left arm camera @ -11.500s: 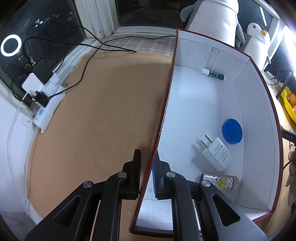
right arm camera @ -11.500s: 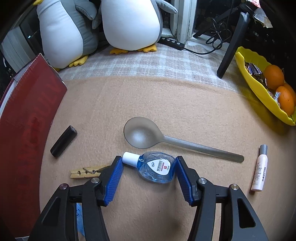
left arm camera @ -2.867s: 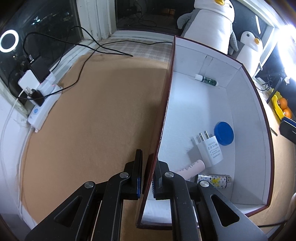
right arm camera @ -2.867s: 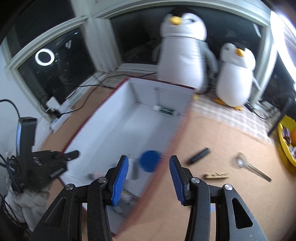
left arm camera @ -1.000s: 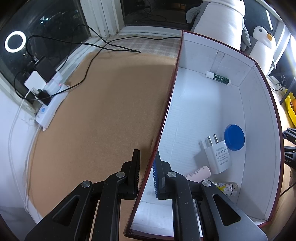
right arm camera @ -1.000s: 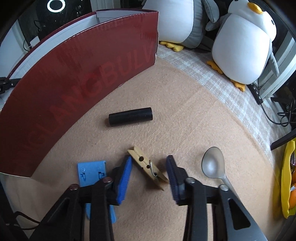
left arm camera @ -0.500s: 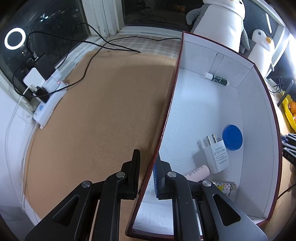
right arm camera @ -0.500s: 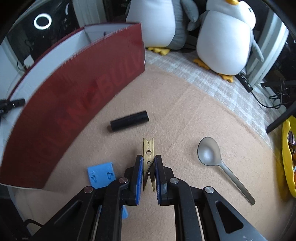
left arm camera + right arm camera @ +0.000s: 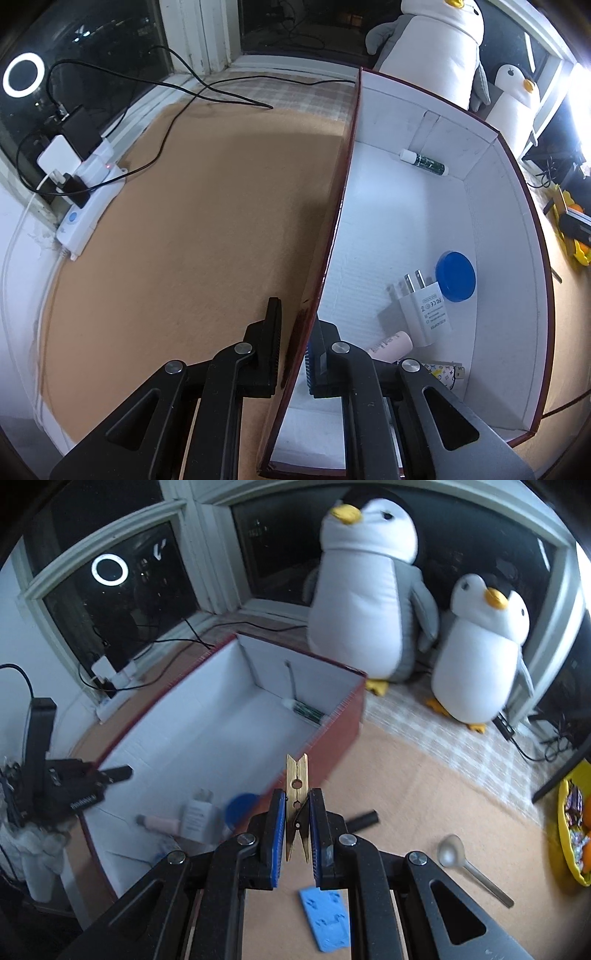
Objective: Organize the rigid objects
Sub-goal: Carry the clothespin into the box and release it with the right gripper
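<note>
Holding the clothespin (image 9: 297,797) between its blue pads, the right gripper (image 9: 297,834) hangs in the air just outside the near wall of the box (image 9: 347,716). The jaws are clenched on the lower half of the pin, and its long axis points up and forward, in line with the fingers. The open box lies to the left and ahead of this gripper, so I think the coming move is a short carry to the left over the red rim and then a release. The left gripper (image 9: 293,354) is closed on the box's left wall (image 9: 332,236), one finger outside and one inside, which seems to keep the box steady. Inside the box I see a blue lid (image 9: 455,271), a charger (image 9: 424,314), a pink tube (image 9: 389,345) and a green tube (image 9: 424,161) at the far end. On the mat to the right remain a black cylinder (image 9: 364,819), a spoon (image 9: 469,866) and a blue card (image 9: 325,917), all nearer to the right gripper.
</note>
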Action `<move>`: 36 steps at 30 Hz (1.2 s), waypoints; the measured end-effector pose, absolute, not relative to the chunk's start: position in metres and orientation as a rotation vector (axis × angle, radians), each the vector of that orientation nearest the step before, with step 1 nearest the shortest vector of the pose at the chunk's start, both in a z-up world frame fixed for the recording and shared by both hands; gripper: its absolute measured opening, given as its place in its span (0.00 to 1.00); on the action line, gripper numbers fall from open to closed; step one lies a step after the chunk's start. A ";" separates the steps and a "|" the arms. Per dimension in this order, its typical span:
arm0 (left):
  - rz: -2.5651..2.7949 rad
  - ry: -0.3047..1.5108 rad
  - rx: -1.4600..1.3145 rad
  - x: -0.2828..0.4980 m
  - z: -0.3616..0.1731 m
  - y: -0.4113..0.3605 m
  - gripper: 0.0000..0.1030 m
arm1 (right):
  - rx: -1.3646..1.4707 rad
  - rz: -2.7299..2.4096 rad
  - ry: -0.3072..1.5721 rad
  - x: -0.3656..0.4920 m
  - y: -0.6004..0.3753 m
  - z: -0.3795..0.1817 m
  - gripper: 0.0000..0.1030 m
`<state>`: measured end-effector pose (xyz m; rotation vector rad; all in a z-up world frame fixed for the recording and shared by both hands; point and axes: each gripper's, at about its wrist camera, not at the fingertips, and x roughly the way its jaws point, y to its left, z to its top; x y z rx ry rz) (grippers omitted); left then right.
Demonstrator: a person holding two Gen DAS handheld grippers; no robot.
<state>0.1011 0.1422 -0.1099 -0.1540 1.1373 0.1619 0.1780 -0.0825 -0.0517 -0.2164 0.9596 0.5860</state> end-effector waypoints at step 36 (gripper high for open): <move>0.142 1.117 -0.166 0.100 -0.110 0.144 0.08 | -0.240 0.593 0.962 0.179 -0.019 -0.058 0.35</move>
